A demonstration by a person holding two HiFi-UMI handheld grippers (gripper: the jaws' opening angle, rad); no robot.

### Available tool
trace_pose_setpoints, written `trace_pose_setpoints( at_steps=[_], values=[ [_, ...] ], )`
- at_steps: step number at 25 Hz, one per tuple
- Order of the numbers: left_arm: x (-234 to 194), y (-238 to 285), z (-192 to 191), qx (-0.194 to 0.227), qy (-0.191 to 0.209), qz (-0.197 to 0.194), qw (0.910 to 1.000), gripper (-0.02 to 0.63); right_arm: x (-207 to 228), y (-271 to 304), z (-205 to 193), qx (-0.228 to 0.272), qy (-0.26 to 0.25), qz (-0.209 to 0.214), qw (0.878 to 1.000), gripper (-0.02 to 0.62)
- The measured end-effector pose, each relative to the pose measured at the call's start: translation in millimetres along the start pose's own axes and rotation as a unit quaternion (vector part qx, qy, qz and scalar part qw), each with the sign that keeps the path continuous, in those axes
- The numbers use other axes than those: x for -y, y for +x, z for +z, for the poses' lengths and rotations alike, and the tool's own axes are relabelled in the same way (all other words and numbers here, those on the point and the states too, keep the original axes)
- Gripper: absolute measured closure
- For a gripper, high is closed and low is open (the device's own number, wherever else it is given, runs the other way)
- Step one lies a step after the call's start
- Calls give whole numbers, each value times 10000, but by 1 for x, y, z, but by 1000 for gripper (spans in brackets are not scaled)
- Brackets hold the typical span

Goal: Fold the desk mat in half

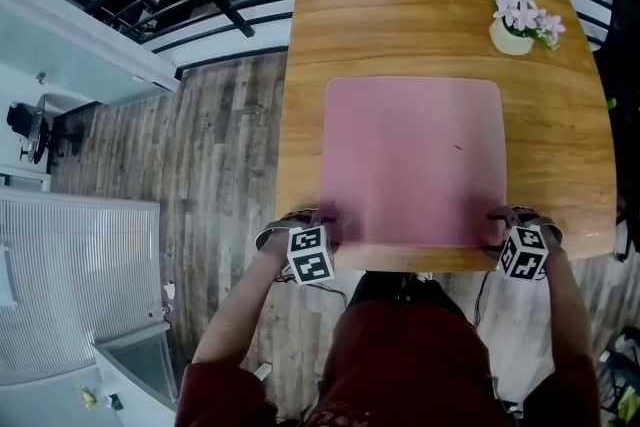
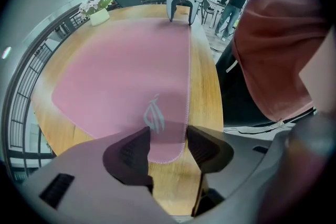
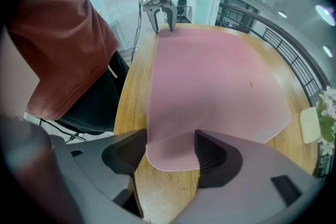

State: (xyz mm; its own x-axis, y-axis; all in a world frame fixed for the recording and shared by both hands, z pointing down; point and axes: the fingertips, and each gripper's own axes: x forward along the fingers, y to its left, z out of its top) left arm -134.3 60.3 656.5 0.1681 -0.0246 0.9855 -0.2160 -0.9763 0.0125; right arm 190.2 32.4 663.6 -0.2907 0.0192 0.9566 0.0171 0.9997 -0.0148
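I look down on a wooden table [image 1: 430,5] with rounded corners. A pink desk mat [image 1: 415,160] lies flat and unfolded on it, its near edge close to the table edge nearest me. My left gripper [image 2: 168,139] points down at the mat's near left corner. Its jaws are apart, and the corner lies between them, not pinched. My right gripper [image 3: 170,141] stands at the near right corner, jaws also wide apart, with that corner between them, not pinched. A small pale pot of pink flowers [image 1: 512,35] sits toward the table's far right, clear of the mat.
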Motion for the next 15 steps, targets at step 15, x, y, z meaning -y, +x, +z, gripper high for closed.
trace_pose_setpoints(
  at_steps=[15],
  values=[
    [-1,-2,1,187,174,284,9993,437,8,-3,3,130,111,-275,9995,390]
  ],
)
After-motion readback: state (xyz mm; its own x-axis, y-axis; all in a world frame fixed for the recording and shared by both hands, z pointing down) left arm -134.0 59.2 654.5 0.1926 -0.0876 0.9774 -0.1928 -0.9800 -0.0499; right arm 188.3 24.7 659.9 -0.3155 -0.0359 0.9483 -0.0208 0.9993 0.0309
